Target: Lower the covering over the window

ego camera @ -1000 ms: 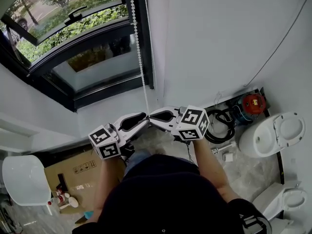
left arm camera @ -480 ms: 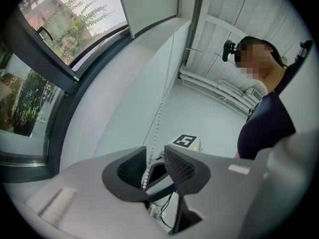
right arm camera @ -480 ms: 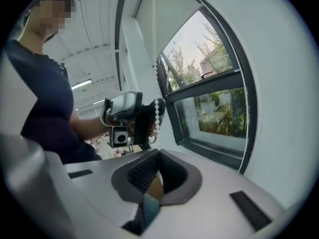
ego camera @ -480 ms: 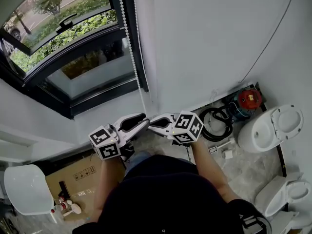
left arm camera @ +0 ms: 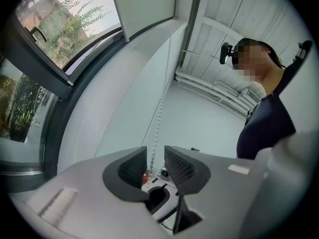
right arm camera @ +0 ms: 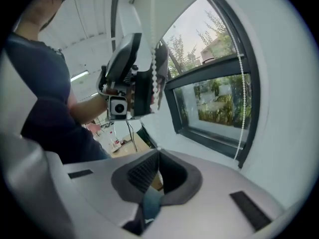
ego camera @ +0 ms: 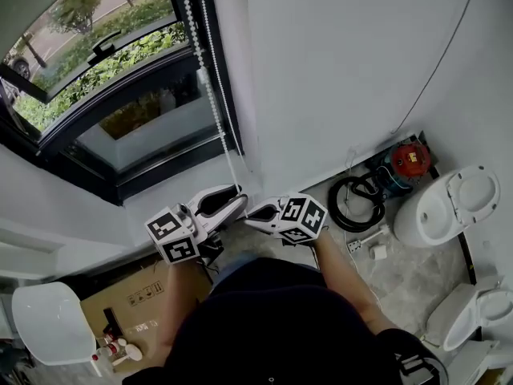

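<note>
Expect a light, limp, slippery bead chain hanging beside the window frame; pinch squarely across the beads. Find the right tool clenched on its lower end, the left tool released with the strand loose between its jaws. Mind the wall close behind; ignore the toilet and coiled cable on the floor.

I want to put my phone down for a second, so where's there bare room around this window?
The white ledge under the window looks bare, left of the bead chain. So does the floor between your right arm and the toilets. By the wall it's crowded: black hose, red machine.
</note>
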Demonstrator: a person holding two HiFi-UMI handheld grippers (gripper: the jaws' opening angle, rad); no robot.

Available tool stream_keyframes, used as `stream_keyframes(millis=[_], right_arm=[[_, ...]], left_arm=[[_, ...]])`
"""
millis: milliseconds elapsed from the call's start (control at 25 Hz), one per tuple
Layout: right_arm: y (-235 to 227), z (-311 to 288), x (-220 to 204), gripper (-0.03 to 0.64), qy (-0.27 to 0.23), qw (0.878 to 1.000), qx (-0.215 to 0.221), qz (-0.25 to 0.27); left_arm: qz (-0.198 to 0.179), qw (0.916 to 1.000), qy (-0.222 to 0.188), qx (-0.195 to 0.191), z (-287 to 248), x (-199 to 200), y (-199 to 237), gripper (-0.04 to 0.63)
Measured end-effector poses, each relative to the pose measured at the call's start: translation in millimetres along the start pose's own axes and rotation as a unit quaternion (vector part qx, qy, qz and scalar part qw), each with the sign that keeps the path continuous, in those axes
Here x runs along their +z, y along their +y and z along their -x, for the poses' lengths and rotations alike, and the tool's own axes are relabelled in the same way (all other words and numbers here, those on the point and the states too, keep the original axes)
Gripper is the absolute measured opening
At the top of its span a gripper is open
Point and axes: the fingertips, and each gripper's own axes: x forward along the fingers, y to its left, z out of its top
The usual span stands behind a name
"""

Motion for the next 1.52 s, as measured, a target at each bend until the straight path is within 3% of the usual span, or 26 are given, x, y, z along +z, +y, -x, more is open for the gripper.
stream_keyframes(millis=[160,240,440,640,840,1000,1160,1320,1520], right_arm=[[-5,0,3,0.014,-0.01,1.0,0.005,-0.015],[-10,-4,4,0.014,-0.019,0.999,0.002,-0.028],[-12,-14,11,0.014,-0.048,0.998,0.001,-0.03],[-21,-22,17,0.014,-0.103,0.994,-0.005,-0.04],[-20,-42,-19,0.014,-0.034,0.999,-0.01,-0.032],[-17,-45,-28,0.014,-0.074,0.994,-0.016,-0.074],[-19,-57,-46,0.014,-0.036,0.997,-0.028,-0.058],[-22,-59,-46,0.014,-0.05,0.996,-0.05,-0.059],[-24,-60,-45,0.014,-0.069,0.993,-0.067,-0.067]], left_arm=[[-0.039,0.9992,0.008,-0.009,-8,9,4,0.098],[-0.057,0.9981,0.023,-0.005,-8,7,9,0.039],[-0.042,0.9981,0.033,-0.032,2,6,12,0.015],[-0.017,0.9988,0.033,-0.033,9,9,19,0.014],[-0.056,0.9918,0.113,-0.02,15,-35,29,0.014],[-0.018,0.9957,0.085,-0.031,22,-44,33,0.012],[-0.021,0.9929,0.11,-0.042,23,-65,34,0.012],[0.002,0.995,0.087,-0.05,28,-66,35,0.012],[-0.001,0.9952,0.082,-0.054,28,-66,38,0.012]])
